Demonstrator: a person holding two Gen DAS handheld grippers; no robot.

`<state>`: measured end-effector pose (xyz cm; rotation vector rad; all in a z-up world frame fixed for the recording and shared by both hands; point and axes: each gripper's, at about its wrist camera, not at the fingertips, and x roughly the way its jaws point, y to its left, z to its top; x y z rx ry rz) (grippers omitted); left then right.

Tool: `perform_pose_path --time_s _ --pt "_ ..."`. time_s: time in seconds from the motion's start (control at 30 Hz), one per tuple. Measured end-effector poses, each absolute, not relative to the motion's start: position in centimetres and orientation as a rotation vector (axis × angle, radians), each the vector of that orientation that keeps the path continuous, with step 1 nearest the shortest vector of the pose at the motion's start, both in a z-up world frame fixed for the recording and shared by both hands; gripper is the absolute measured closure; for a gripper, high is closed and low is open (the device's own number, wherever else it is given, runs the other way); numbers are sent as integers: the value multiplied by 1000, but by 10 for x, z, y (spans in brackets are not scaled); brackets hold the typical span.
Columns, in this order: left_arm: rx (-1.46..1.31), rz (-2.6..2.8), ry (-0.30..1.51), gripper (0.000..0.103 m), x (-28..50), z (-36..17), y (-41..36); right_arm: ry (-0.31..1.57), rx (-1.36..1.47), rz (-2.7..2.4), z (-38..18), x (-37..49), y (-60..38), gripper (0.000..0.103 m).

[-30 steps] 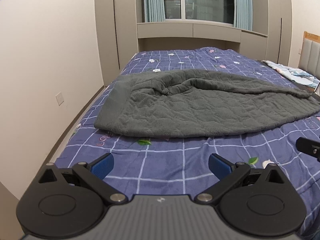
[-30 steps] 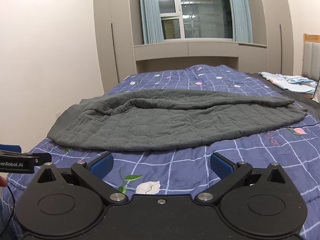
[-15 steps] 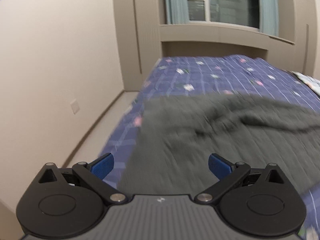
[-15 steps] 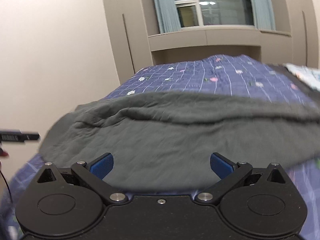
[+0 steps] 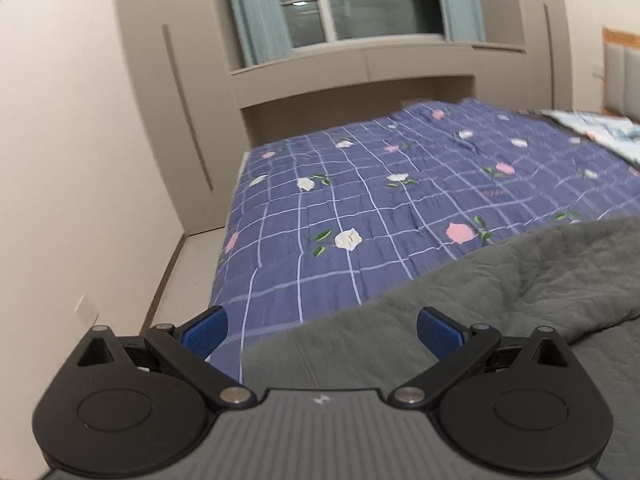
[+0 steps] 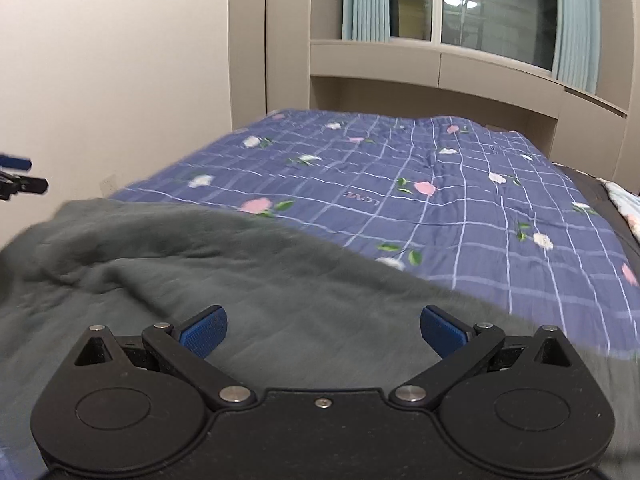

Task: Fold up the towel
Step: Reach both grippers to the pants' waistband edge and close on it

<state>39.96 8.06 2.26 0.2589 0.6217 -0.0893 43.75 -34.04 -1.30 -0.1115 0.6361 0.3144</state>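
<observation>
A dark grey quilted towel [image 5: 500,280] lies rumpled on the bed. In the left wrist view its far left corner sits just ahead of my left gripper [image 5: 322,330], which is open above it with nothing between the blue pads. In the right wrist view the towel [image 6: 240,272] fills the lower half, and my right gripper [image 6: 324,330] hovers open over its far edge, holding nothing. The tip of the left gripper [image 6: 18,178] shows at the left edge of the right wrist view.
The bed carries a purple checked cover with flowers [image 5: 380,200]. A cream wall [image 5: 80,160] and a strip of floor [image 5: 188,264] run along the bed's left side. Cabinets and a curtained window [image 6: 460,20] stand beyond. A light patterned cloth [image 5: 600,132] lies far right.
Both grippers have moved forward over the towel, from its near side to its far edge. The towel now lies under and behind the fingers. Both stayed open.
</observation>
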Motion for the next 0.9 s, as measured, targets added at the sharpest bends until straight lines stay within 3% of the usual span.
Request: perform_pose_path --time_s 0.27,0.43,0.67,0.77,0.9 --pt "263 -234 718 0 474 -10 86 741 -201 370 -36 525 -343 2" --pt "235 -422 826 0 504 -31 91 790 -225 437 -50 553 -341 14" --pt "183 -497 1007 1 539 -56 94 832 -263 484 -63 574 -337 22" --pt "126 -517 1028 13 543 -54 98 837 -262 486 -67 579 -338 33" --pt "82 -553 1065 20 548 -51 97 832 -254 491 -66 578 -339 61"
